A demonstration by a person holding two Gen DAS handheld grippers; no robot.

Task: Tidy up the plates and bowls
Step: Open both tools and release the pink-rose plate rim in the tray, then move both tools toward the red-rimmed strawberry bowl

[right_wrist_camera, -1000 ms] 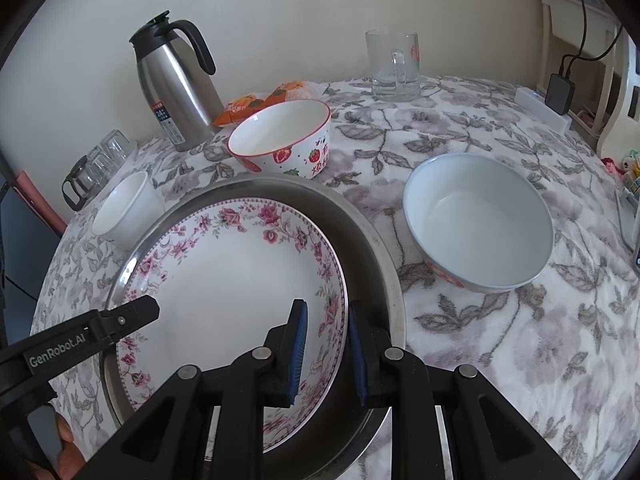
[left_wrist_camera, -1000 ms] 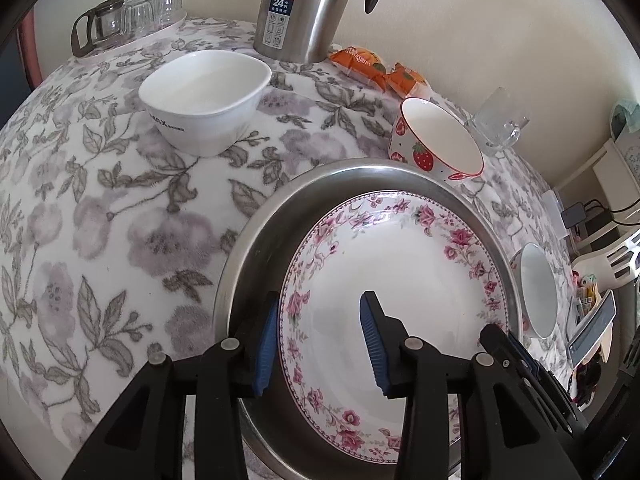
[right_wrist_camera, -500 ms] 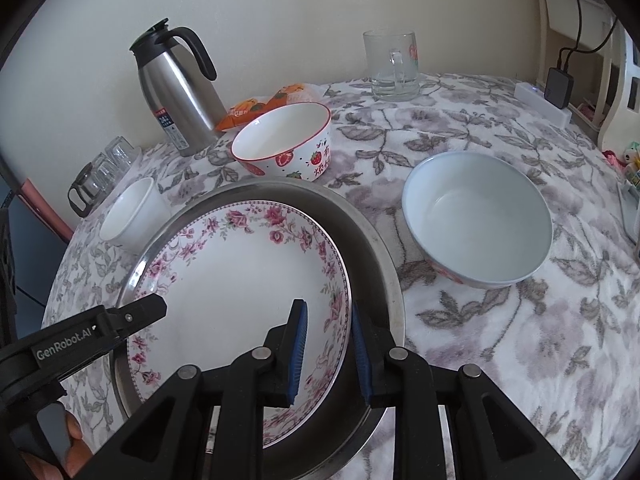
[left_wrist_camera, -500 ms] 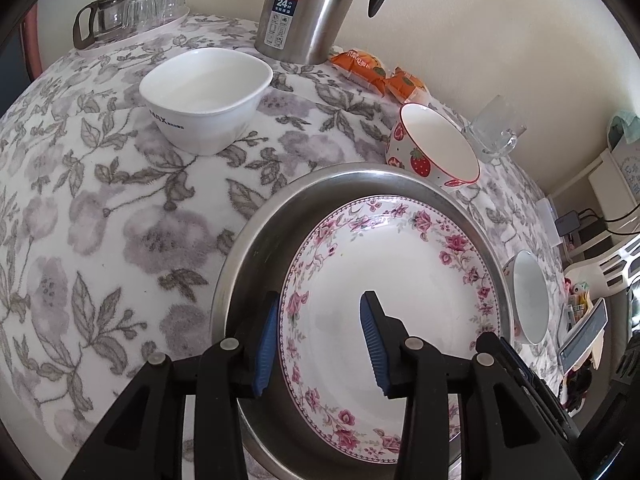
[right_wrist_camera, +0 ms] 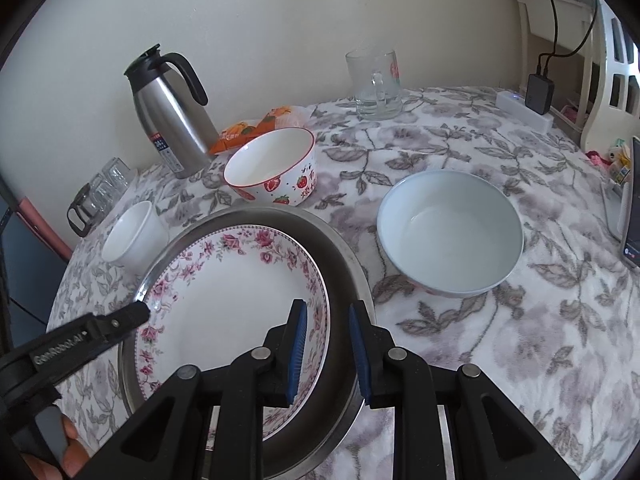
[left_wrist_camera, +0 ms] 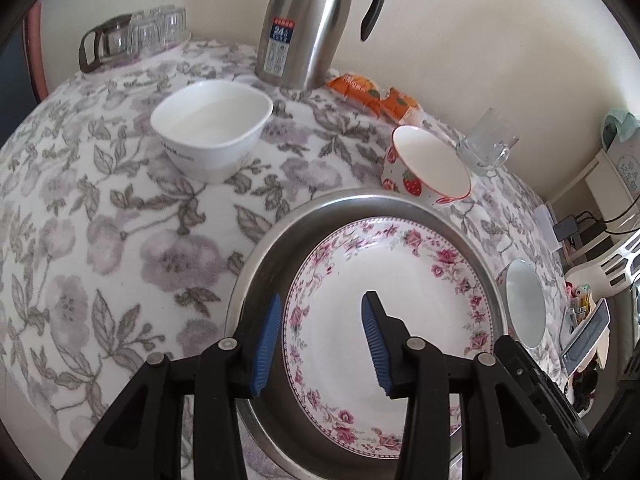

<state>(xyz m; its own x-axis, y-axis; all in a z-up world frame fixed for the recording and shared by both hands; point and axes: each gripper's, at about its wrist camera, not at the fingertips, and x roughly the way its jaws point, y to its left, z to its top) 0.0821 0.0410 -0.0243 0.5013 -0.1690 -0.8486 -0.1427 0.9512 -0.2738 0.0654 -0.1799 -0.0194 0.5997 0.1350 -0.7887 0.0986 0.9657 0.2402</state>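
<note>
Nearest, the left gripper (left_wrist_camera: 320, 340) is hanging with its blue pads spread wide across the near rim of the flowered plate (left_wrist_camera: 396, 280), pinching nothing. The right gripper (right_wrist_camera: 326, 338) is also standing parted, one pad over the plate's right edge and the other over the steel tray (right_wrist_camera: 344, 264) beneath it. The plate is lying flat inside that tray, so the stacking looks partly done.

Judging from this, the next bowl should be taken by its rim, lifted level and set down centrally on the plate. The pale bowl (right_wrist_camera: 450, 232) is sitting nearest on the right, the strawberry bowl (right_wrist_camera: 272, 168) just behind the tray, and the white bowl (left_wrist_camera: 212, 136) to the left.

Farther back, the flask (left_wrist_camera: 304, 28) is wearing a label reading "24". The left gripper's arm is showing "GenRobot.AI" in the right wrist view.
</note>
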